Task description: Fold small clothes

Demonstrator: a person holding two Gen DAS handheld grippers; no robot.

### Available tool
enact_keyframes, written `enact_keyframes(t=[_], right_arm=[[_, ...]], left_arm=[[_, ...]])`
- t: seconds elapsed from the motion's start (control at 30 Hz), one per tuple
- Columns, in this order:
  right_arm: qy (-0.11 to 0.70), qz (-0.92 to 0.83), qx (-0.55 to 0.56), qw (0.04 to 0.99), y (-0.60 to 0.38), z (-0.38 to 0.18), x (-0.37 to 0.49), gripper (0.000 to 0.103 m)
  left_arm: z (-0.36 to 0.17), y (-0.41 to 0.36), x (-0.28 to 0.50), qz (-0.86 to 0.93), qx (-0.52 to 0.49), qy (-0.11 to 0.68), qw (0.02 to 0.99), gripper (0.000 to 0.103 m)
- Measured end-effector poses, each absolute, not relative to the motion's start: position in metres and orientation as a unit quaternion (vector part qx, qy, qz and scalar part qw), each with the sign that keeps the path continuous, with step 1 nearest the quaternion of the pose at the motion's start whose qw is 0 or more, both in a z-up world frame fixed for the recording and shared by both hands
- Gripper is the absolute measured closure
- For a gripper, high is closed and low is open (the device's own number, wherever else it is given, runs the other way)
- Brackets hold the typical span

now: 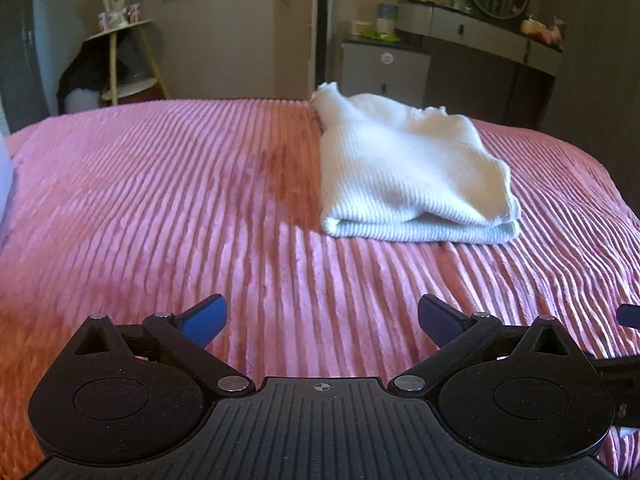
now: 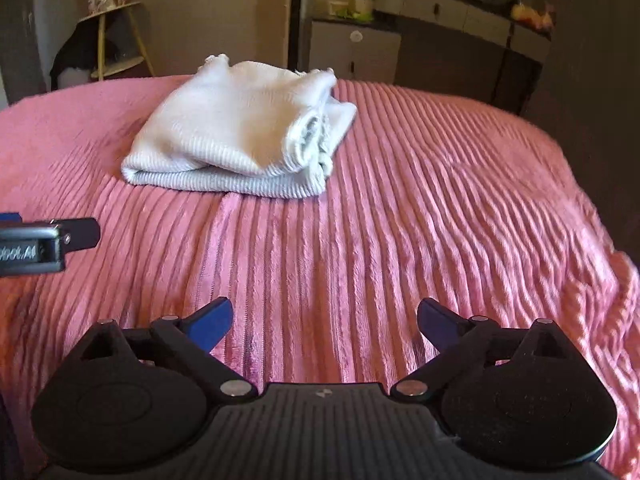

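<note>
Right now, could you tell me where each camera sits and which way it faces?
Left wrist: on the left gripper, angled down over the pink bedspread; open blue fingers show, white folded garment ahead to the right.
Right wrist: on the right gripper, same tilt; garment ahead to the left.
Shared: garment, bedspread, dresser.

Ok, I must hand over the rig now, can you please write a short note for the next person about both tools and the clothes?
Left tool: open, empty, above the pink ribbed bedspread.
Right tool: open, empty, also above the bedspread.
White ribbed knit garment: folded into a compact stack on the bedspread, ahead of both tools, touched by neither.
Done: this garment looks folded.
Left: no other clothes are in view; perhaps tidy its loose right edge.
</note>
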State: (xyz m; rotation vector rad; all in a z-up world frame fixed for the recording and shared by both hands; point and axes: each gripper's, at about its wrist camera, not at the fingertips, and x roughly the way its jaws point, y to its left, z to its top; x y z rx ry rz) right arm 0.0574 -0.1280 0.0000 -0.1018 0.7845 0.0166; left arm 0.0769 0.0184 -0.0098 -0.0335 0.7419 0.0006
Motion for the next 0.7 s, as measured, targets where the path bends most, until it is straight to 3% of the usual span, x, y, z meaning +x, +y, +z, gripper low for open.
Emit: enact_keyframes(t=[0.23,0.7], right_arm=[[0.328,0.025,-0.049,0.943,-0.119,0.008,0.053,0.004],[0.327,0.016,-0.014,0.945,-0.129,0.003,0.060,0.004]], left_arm=[[-0.010,0.023,0.078,0.010,-0.027,0.360,0.932,0.000],[-0.014,0.014,0.080,0.001,0.001,0.352,0.936,0.000]])
